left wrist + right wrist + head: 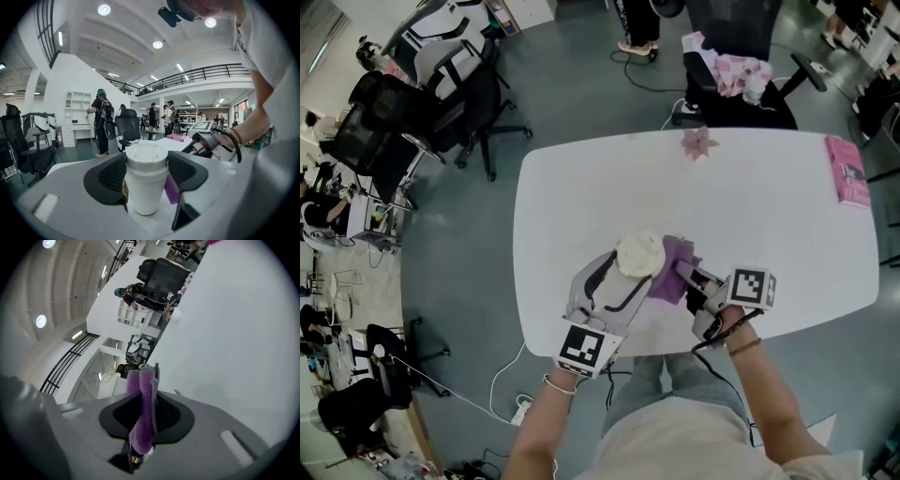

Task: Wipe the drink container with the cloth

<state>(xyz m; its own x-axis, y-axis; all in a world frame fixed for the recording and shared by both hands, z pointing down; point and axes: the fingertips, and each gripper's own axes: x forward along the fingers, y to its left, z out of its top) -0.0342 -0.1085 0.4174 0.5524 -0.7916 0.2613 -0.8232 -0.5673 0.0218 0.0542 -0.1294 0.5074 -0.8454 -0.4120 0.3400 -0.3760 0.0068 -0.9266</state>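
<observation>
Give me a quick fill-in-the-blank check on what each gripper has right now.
The left gripper is shut on a white, lidded cup standing ____. The right gripper pinches a ____ cloth. The pink book lies to the cup's ____ on the table.
Missing: upright; purple; right.

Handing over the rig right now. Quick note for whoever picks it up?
Left gripper: shut on the white lidded cup, which stands upright on the white table.
Right gripper: shut on the purple cloth, which lies against the cup's side.
Done: both things gripped, cloth at the cup.
Left: wipe round the cup; how much is already wiped cannot be told.
</observation>
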